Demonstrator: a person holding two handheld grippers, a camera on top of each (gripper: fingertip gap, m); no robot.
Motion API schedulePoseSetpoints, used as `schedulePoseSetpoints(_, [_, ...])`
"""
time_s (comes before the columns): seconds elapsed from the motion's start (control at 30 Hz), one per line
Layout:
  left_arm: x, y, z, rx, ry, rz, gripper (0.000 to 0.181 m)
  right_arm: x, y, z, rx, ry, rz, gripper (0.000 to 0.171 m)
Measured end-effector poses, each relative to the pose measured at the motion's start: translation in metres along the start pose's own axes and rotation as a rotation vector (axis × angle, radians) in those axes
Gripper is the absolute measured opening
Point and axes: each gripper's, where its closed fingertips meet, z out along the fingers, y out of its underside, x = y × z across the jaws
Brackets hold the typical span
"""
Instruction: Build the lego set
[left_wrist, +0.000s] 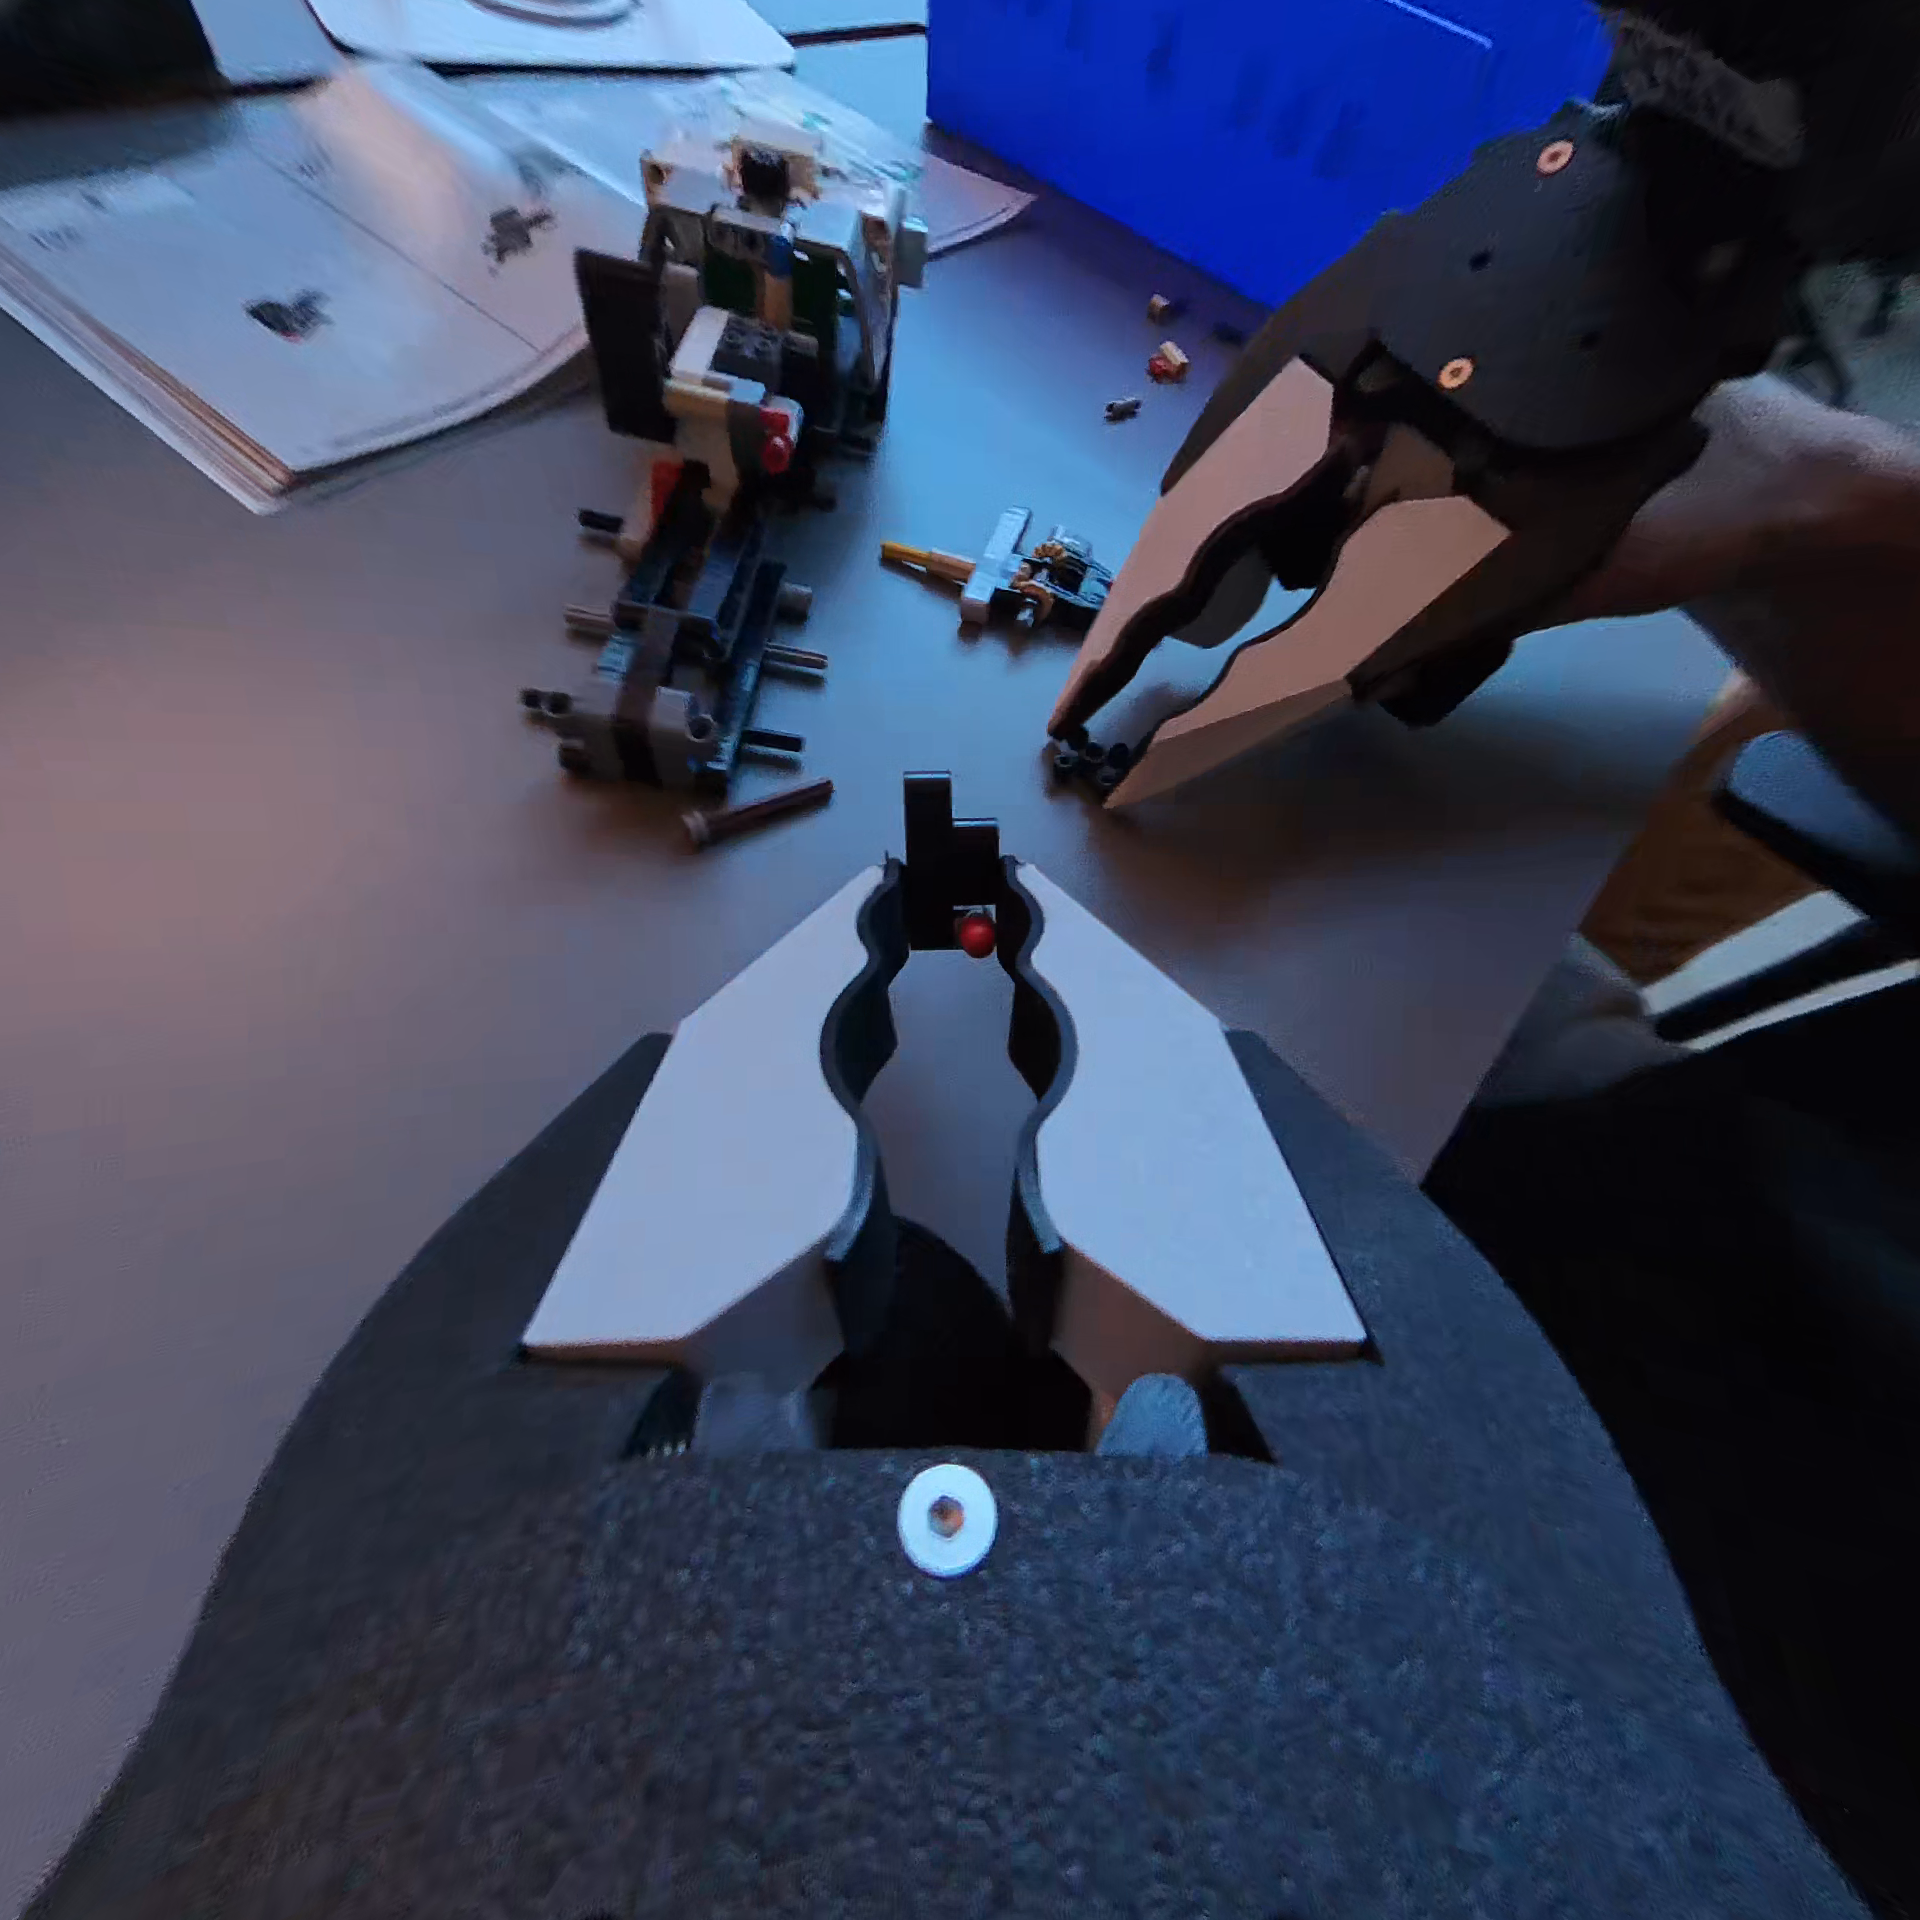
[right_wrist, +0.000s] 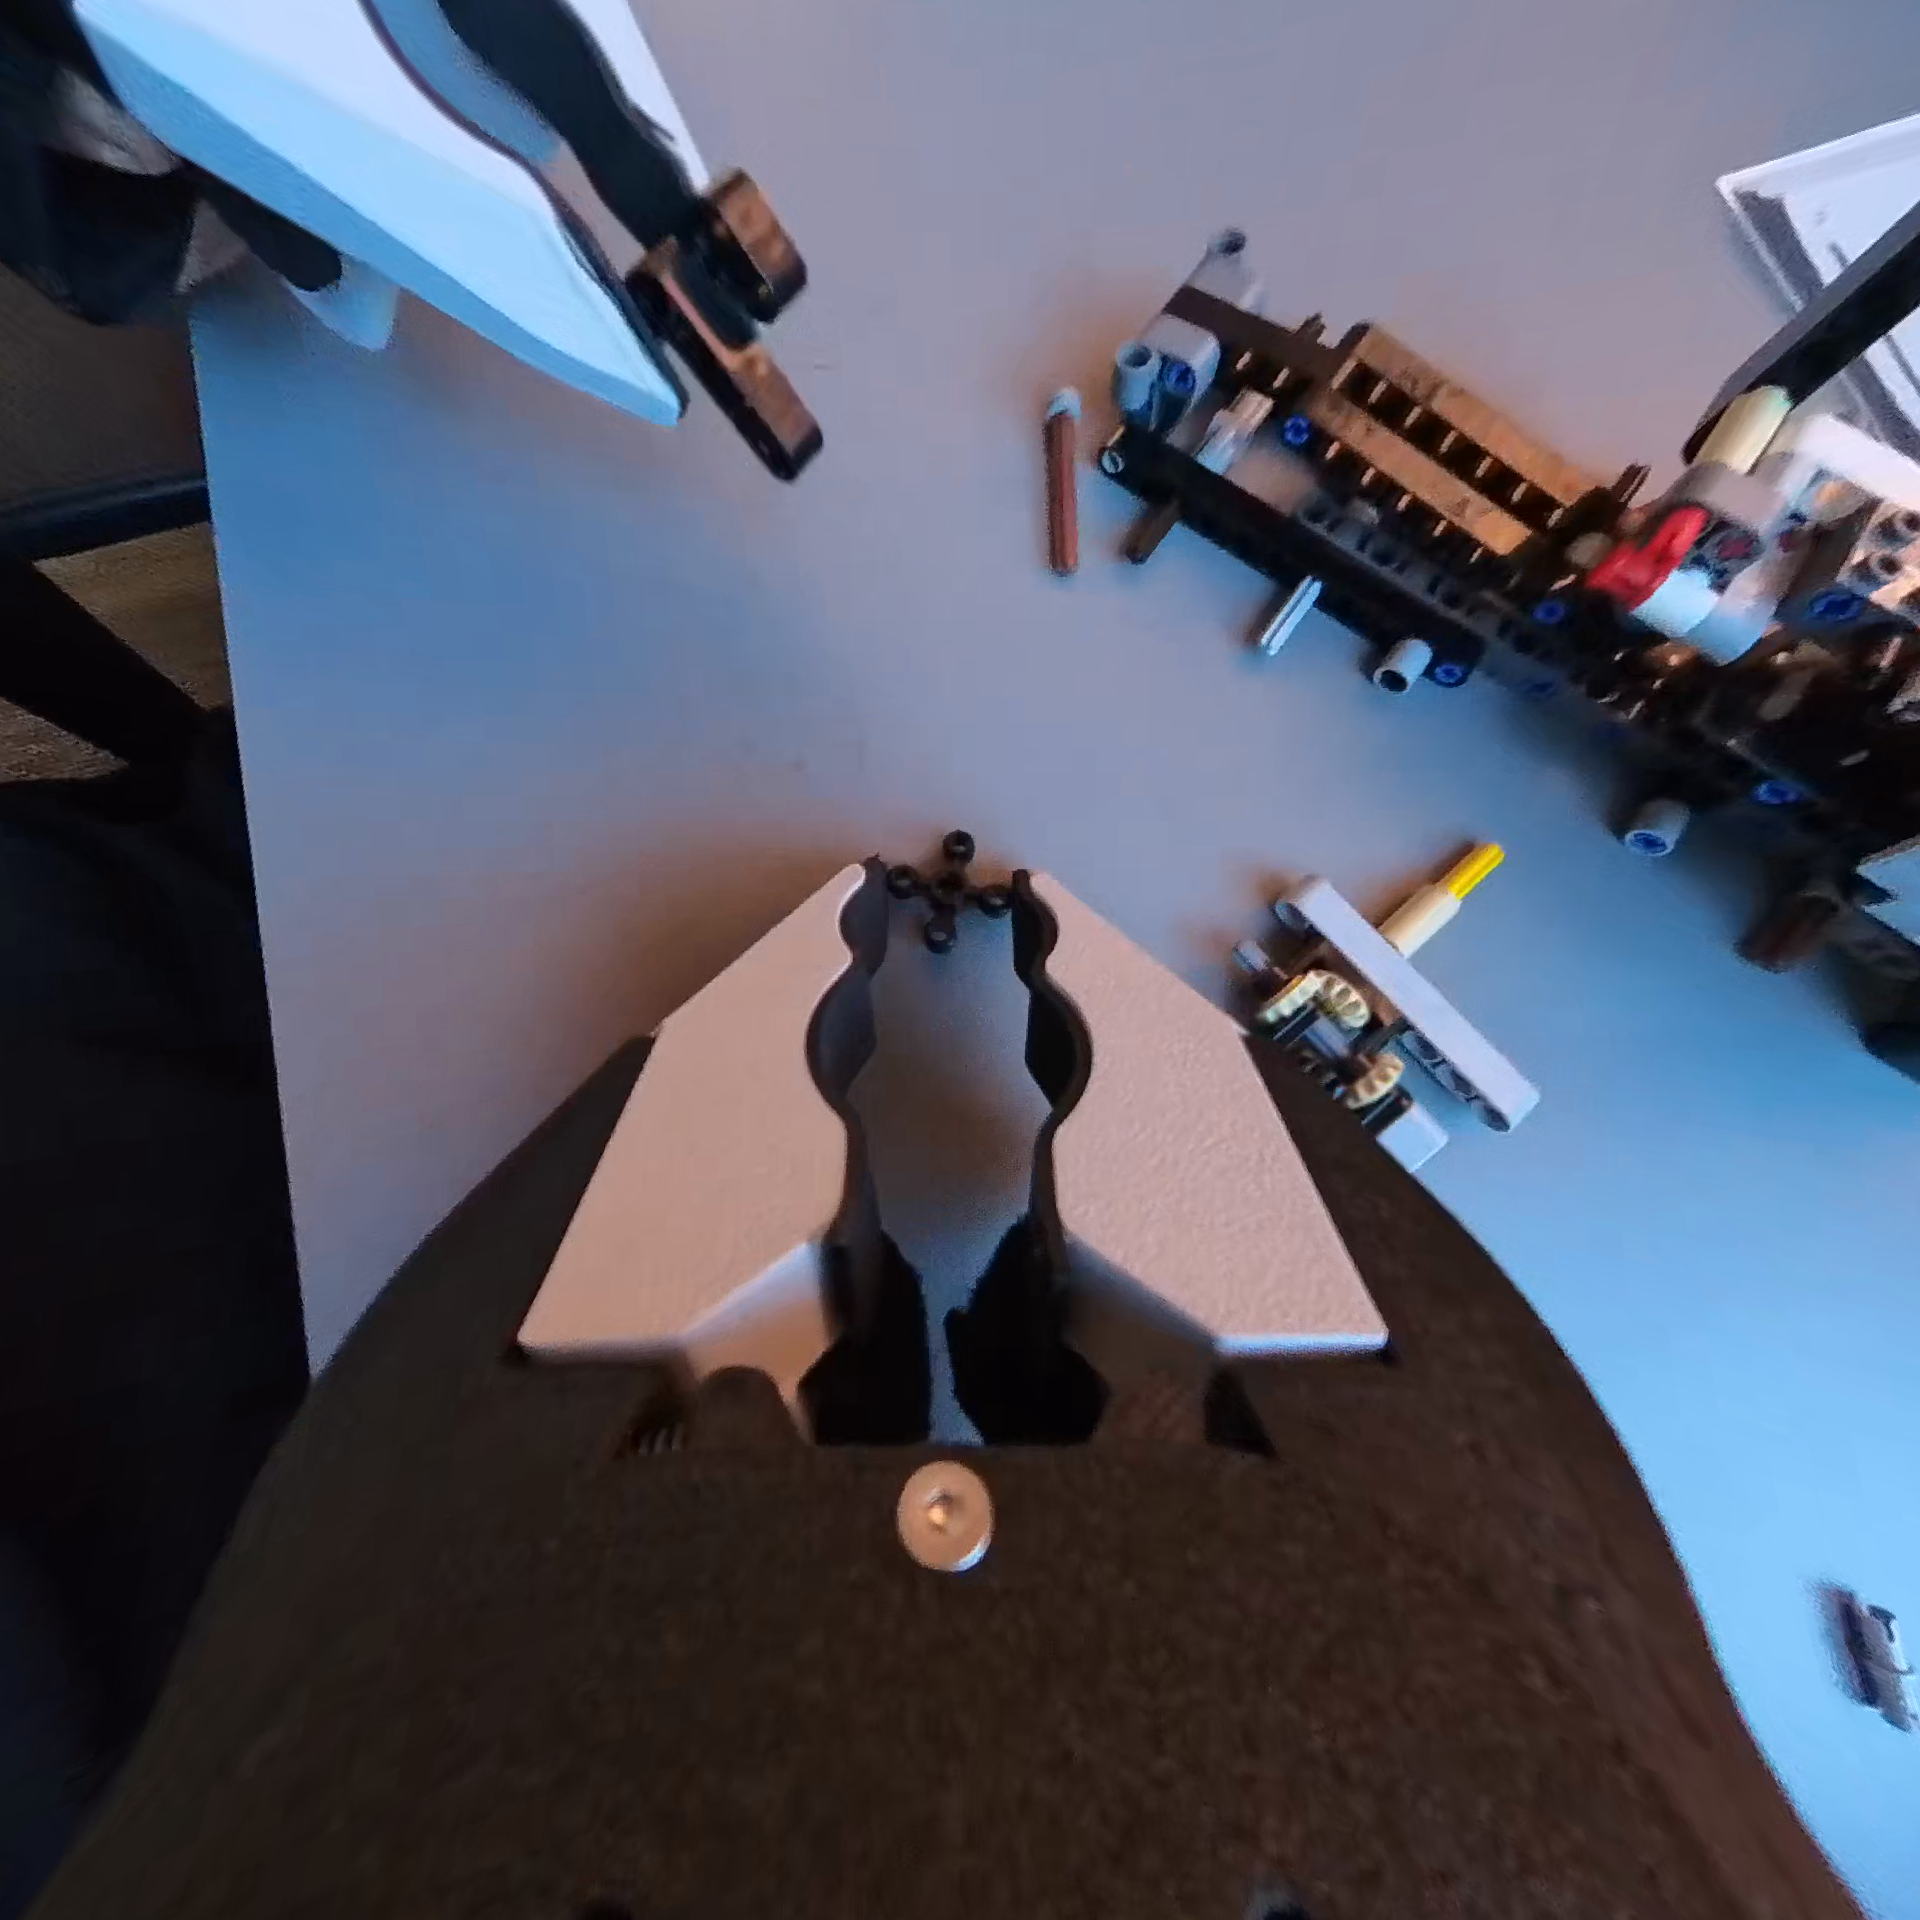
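Note:
My left gripper is shut on a black L-shaped beam with a red pin, held above the table. It also shows at the top left of the right wrist view with the beam. My right gripper is at the table surface, its tips closed against the arms of a small black cross piece. The left wrist view shows it to the right, tips down on that piece. The partly built Lego vehicle lies beyond.
A small grey-beam subassembly with a yellow axle lies by the right gripper. A brown axle lies near the vehicle. An open instruction booklet, a blue bin and loose small parts are at the back. My right fingertips sit around 9 cm from my left ones.

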Motion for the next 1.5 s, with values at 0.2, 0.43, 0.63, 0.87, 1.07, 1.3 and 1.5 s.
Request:
schedulePoseSetpoints(0.2, [-0.017, -0.001, -0.016, 0.017, -0.15, 0.197, 0.014, -0.002, -0.046, -0.001, 0.145, -0.04, 0.022, 0.029])
schedulePoseSetpoints(0.43, [-0.036, 0.004, -0.028, -0.006, -0.355, 0.581, 0.014, 0.007, -0.065, 0.051, 0.025, -0.054, -0.033, 0.02])
schedulePoseSetpoints(0.63, [-0.039, 0.009, -0.037, 0.029, -0.386, 0.644, 0.014, 0.012, -0.068, 0.065, -0.088, -0.049, -0.143, 0.014])
schedulePoseSetpoints(0.87, [-0.046, 0.005, -0.043, 0.057, -0.49, 0.829, 0.014, 0.01, -0.068, 0.067, -0.122, -0.123, -0.09, 0.003])
schedulePoseSetpoints(1.07, [-0.045, 0.01, -0.035, 0.022, -0.518, 0.884, 0.014, -0.018, -0.15, 0.022, 0.431, -0.313, 0.235, 0.002])
schedulePoseSetpoints(1.3, [-0.033, -0.004, -0.033, 0.04, -0.569, 0.933, 0.014, -0.035, -0.164, 0.007, 0.725, -0.397, 0.436, 0.002])
schedulePoseSetpoints(1.5, [-0.025, -0.016, -0.036, 0.016, -0.625, 1.008, 0.014, -0.042, -0.161, 0.011, 0.745, -0.293, 0.347, 0.002])
